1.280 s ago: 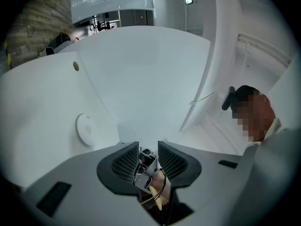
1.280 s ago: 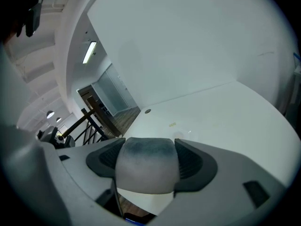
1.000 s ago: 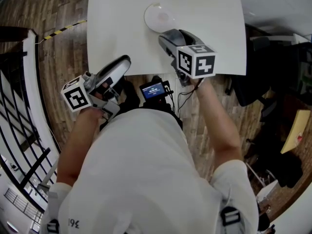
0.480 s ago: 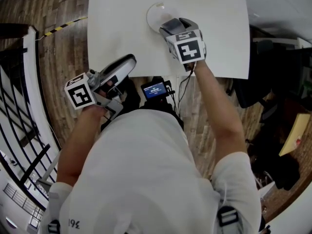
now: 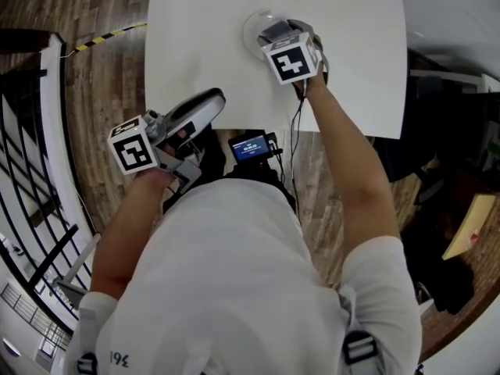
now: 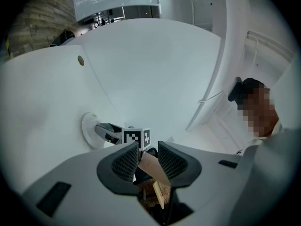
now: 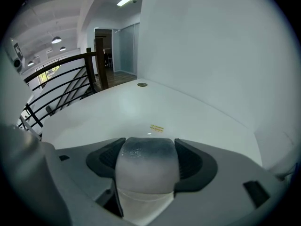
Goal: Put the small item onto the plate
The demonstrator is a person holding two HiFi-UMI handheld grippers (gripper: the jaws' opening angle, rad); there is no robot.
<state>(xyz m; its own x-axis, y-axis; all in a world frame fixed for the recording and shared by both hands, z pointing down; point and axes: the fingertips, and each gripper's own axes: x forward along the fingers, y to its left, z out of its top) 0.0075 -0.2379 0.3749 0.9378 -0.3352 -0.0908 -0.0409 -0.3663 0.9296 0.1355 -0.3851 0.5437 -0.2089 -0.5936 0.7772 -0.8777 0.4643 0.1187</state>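
Up at the upper centre of the head view, the right gripper (image 5: 271, 31) reaches over the plate (image 5: 251, 28), which sits on the white table (image 5: 195, 37); its marker cube (image 5: 291, 58) covers the plate's right part. Its own view shows the jaws closed on the item (image 7: 146, 166), a rounded frosted piece, dark grey at the top and whitish below, that fills the whole gap between the two pads. The item is thus held in that gripper above the plate; whether it touches the plate cannot be told. Past the jaws lie a small yellow sticker (image 7: 156, 128) and, farther back, a round hole (image 7: 142, 84) in the tabletop, with a dark railing (image 7: 70, 79) at the left. The left gripper (image 5: 212, 98) is at centre left of the head view, off the table's near edge and over the wooden floor (image 5: 101, 76), well apart from the plate. Its jaws stand a little apart with nothing between them; through the gap only the person's forearm and floor show. From that view the plate and the right gripper appear at lower left, the gripper's tip over the plate.
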